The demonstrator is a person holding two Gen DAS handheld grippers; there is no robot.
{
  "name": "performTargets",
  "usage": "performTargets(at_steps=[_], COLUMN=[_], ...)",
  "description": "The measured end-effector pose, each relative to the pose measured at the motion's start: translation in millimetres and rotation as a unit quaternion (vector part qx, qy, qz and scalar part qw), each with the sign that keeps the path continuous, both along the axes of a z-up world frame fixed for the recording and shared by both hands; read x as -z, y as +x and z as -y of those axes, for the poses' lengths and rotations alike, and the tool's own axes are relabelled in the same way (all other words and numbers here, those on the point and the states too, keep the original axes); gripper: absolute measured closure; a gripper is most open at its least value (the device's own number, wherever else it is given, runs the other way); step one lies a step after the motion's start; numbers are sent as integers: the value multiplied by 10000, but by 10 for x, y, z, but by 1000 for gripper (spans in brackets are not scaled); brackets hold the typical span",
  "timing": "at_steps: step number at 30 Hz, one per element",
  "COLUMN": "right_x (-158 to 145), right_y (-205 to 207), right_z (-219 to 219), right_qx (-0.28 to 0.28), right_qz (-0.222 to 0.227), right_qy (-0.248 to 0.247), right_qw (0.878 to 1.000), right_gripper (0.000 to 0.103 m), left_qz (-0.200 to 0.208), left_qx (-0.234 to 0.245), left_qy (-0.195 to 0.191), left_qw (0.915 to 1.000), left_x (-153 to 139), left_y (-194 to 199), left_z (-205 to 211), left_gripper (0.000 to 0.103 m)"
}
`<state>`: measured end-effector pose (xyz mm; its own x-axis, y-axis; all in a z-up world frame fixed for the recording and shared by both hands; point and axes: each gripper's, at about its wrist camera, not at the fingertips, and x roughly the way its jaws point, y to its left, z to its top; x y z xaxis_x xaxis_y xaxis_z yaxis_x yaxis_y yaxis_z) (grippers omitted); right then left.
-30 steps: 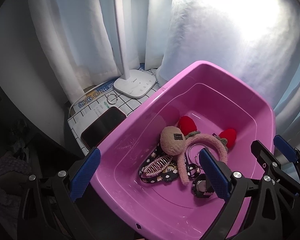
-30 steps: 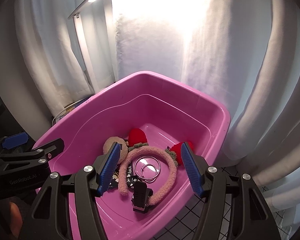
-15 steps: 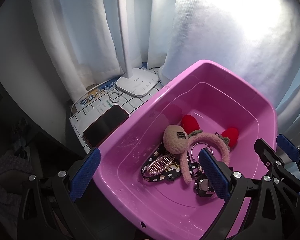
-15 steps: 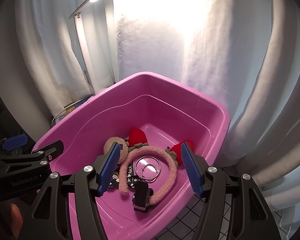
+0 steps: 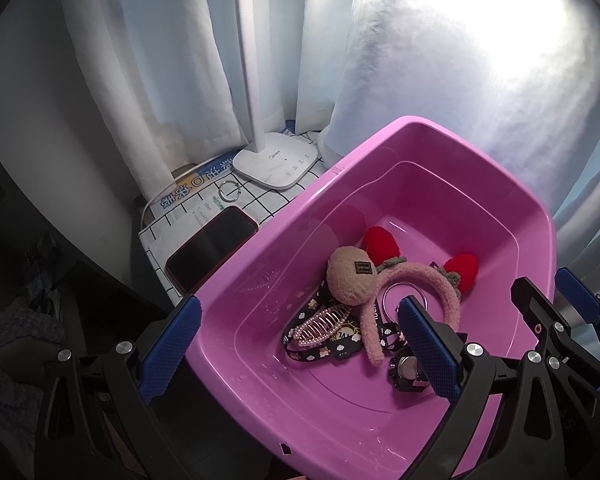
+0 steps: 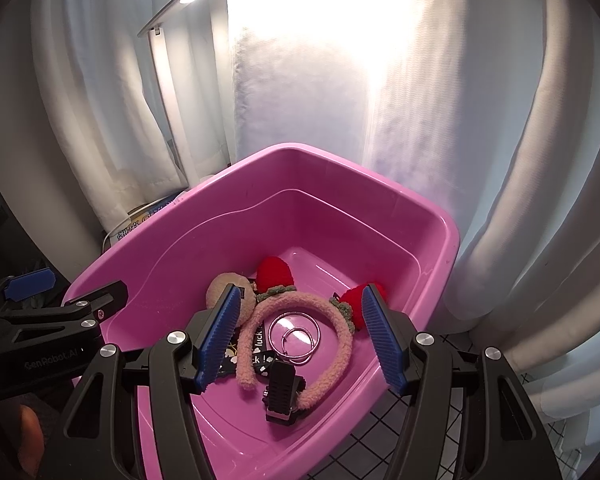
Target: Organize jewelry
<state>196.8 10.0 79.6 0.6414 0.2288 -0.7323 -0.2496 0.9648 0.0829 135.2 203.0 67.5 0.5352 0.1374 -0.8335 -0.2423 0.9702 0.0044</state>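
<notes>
A pink plastic basin (image 5: 452,160) sat on a grid-patterned tablecloth (image 5: 260,200) before white curtains (image 6: 500,160), and it held nearly all the jewelry in a heap toward its right, near end. Largest in the heap was a fuzzy pink headband (image 6: 300,304) with two red pompoms, arched over a pair of linked metal hoops (image 6: 294,334); a beige plush hair accessory (image 5: 350,276) lay touching its left end, with a black patterned ribbon (image 5: 320,350) beneath and a pearl-trimmed claw clip (image 5: 320,320) on top of that ribbon. A black watch (image 6: 282,392) rested at the near end of the headband. Outside the basin, to the far left, stood a white desk lamp (image 5: 276,164), a dark phone (image 5: 212,248) and a single metal ring (image 5: 229,191) on the cloth. The left gripper (image 5: 300,344) stood released, its blue pads wide apart above the basin's near left rim with nothing between them; the right gripper (image 6: 300,336) was likewise unclenched and empty, hovering over the hoops and headband without touching them. Judging from this, the step in hand was choosing a piece to lift out. To do it well, the right gripper should probably descend on the headband's arch, the topmost thing, and close across the band rather than a pompom, since the hoops underneath could snag or slide.
</notes>
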Motion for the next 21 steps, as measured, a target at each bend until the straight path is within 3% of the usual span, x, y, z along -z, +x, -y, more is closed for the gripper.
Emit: performTargets(at_steps=[21], right_x=[12], right_y=[-8], right_z=[15], right_qx=[-38], right_qz=[3], right_qy=[-14], right_qw=[10000], right_gripper=[43], left_qz=[-19], left_qx=[-3], left_qy=[-8], left_qw=[10000], left_x=[4], left_y=[-6], left_z=[1], left_gripper=[6])
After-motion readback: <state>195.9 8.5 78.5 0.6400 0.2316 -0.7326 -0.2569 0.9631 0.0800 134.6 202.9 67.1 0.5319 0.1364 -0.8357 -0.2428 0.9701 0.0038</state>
